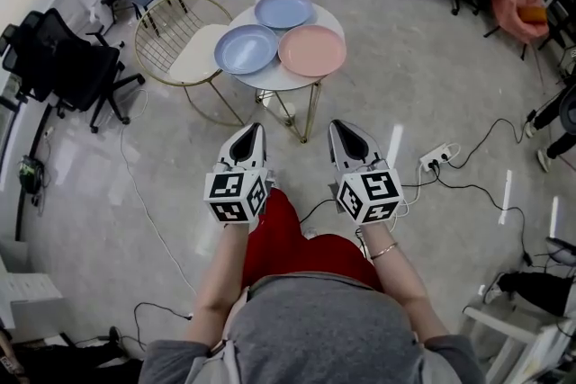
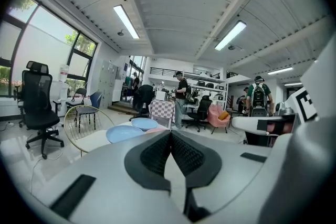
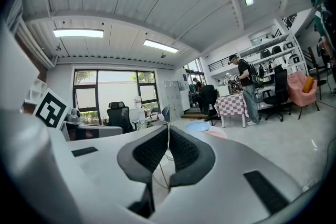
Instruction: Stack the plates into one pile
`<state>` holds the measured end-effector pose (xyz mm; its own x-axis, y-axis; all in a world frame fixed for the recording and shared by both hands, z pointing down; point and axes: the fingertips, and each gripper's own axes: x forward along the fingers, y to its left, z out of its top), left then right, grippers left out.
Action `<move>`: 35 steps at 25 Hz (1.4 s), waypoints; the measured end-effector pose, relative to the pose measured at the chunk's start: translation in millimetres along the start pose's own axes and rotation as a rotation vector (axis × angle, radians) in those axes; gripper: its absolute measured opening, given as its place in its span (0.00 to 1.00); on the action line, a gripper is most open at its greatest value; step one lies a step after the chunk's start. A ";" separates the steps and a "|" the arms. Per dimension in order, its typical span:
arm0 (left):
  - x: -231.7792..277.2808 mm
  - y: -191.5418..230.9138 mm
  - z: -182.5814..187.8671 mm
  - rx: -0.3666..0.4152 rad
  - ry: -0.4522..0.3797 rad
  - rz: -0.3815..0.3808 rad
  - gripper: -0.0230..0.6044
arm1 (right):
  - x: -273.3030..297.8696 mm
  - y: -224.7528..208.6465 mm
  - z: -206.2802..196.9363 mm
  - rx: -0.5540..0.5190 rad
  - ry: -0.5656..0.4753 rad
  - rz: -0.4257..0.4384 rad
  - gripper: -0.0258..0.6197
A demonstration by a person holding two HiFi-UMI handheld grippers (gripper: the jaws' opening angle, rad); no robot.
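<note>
Round desk [image 1: 270,79] is carrying three plates [image 1: 311,50]; short of it, left gripper [image 1: 255,129] and right gripper [image 1: 337,127] are hanging closed and empty, likely risking shoving one off.

left gripper [image 1: 254,130] closed, right gripper [image 1: 338,128] closed

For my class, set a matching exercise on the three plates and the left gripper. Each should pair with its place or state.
Things:
1. pink plate
2. deeper blue plate
3. paler blue plate
4. left gripper

Places or states:
A. far side of the white table
B. shut, empty, short of the table
C. near side of the table, at the person's left
D. near side of the table, at the person's right

Pairs: 1-D, 2-C, 3-A, 4-B.
</note>
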<state>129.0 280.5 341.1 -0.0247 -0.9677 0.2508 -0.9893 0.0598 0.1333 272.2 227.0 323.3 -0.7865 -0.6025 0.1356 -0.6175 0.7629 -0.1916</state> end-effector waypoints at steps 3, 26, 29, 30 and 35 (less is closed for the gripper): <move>16.2 15.5 0.9 -0.017 0.009 0.008 0.06 | 19.7 -3.4 -1.1 0.011 0.012 -0.001 0.09; 162.9 227.3 26.7 -0.052 0.105 0.054 0.06 | 274.3 2.0 0.0 0.017 0.139 -0.023 0.09; 174.4 245.4 28.0 -0.057 0.106 0.054 0.06 | 295.4 3.9 -2.5 0.011 0.154 -0.025 0.09; 177.8 250.8 27.7 -0.059 0.107 0.053 0.06 | 301.6 5.0 -4.4 0.011 0.159 -0.025 0.09; 191.6 276.3 29.0 -0.058 0.113 0.056 0.06 | 329.7 11.8 -7.4 0.005 0.170 -0.024 0.09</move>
<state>-153.2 104.6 398.2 -0.0601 -0.9290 0.3651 -0.9768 0.1301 0.1704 5.4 39.1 373.0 -0.7622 -0.5721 0.3031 -0.6367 0.7470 -0.1913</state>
